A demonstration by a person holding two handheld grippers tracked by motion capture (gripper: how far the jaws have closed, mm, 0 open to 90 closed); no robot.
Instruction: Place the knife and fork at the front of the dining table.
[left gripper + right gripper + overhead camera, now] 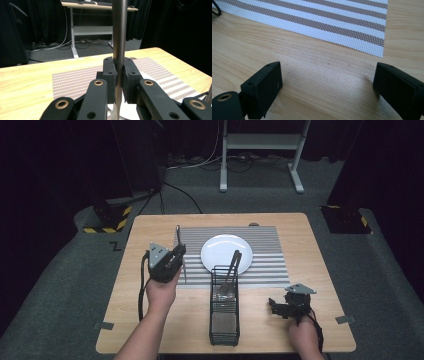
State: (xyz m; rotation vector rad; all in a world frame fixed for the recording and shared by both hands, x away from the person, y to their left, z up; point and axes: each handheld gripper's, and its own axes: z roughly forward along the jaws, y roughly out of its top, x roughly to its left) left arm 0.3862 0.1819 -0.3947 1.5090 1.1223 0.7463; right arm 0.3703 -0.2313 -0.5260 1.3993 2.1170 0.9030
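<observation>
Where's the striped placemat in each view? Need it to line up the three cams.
High view: striped placemat at table centre, under the white plate.
Left gripper view: placemat spreads behind the jaws of the left gripper, which is shut on a metal utensil handle.
Right gripper view: placemat along the top, its corner at upper right.
Shared landmark: the wooden table.
</observation>
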